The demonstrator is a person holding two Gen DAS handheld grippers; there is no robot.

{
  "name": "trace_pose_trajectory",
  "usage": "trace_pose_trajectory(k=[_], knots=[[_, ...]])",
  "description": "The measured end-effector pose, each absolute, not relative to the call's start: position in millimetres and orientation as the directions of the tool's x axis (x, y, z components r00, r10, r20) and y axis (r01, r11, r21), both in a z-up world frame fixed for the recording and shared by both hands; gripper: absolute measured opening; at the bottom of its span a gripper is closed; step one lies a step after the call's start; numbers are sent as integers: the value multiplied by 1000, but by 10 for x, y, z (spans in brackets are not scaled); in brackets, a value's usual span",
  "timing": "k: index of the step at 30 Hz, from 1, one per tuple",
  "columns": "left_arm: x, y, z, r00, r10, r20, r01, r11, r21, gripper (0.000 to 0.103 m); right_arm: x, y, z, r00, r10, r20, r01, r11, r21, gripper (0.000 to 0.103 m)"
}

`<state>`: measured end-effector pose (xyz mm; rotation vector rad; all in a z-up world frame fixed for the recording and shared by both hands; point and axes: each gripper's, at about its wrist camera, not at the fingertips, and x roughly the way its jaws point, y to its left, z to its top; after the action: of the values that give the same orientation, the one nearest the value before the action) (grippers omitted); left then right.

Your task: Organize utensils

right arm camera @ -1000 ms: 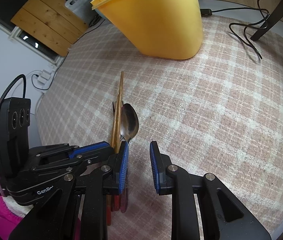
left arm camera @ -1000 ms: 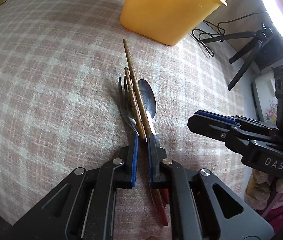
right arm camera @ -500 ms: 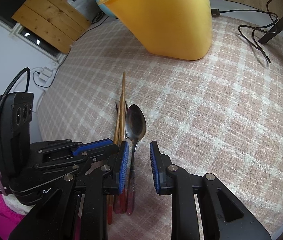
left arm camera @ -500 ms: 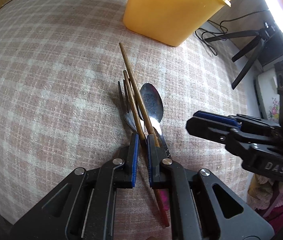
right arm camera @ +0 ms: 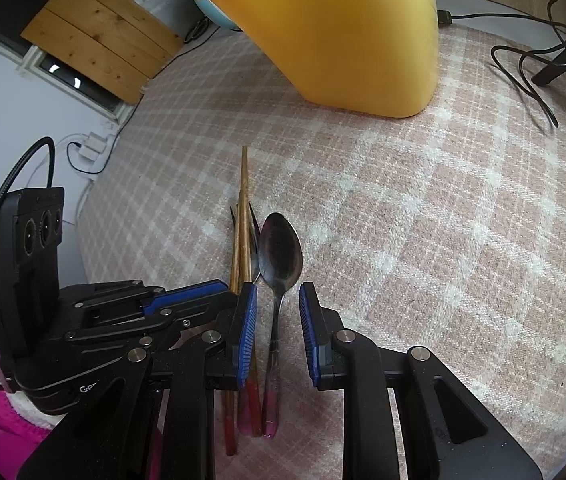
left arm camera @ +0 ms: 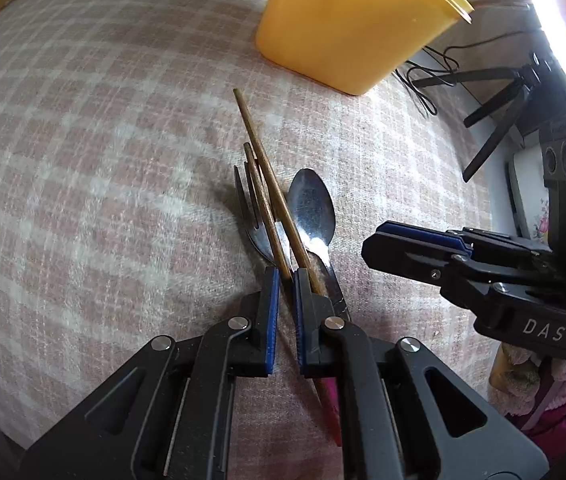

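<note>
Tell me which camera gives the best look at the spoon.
The right wrist view: the spoon lies lengthwise between the right gripper fingers, open either side of it, bowl to pink handle end visible. In the left wrist view only its bowl and neck show; the left gripper hides the handle.

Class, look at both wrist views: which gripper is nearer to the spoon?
Right. The right gripper straddles the spoon handle with open jaws; the left gripper sits beside it, over the chopsticks.
</note>
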<state>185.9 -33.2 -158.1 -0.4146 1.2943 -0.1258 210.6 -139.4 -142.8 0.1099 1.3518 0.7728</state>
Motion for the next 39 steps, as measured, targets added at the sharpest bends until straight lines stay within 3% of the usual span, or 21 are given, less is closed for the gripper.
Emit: trace_pose_trajectory(k=[6, 26, 27, 28, 29, 39], knots=[[1791, -264, -1576, 294, -361, -885, -144, 899, -414, 0, 2138, -1298, -1482, -16, 569, -822, -423, 741, 521, 20], [1459, 225, -1387, 364, -329, -872, -226, 877, -425, 0, 2232, -934, -1756, -120, 565, -816, -421, 715, 558, 19], [1455, 226, -1387, 363, -326, -873, -225, 878, -422, 0, 2235, -927, -1753, -125, 570, -812, -421, 711, 563, 16], [1446, 237, -1387, 363, -324, -874, -224, 880, -419, 0, 2243, -932, -1753, -130, 576, -807, -419, 706, 571, 7], [1443, 236, -1391, 362, -322, -875, -224, 881, -417, 0, 2246, -933, -1753, -138, 584, -800, -413, 700, 582, 6], [1536, 57, -1439, 335, -372, -866, -204, 868, -453, 0, 2185, -1090, -1631, -88, 599, -796, -416, 704, 576, 5]])
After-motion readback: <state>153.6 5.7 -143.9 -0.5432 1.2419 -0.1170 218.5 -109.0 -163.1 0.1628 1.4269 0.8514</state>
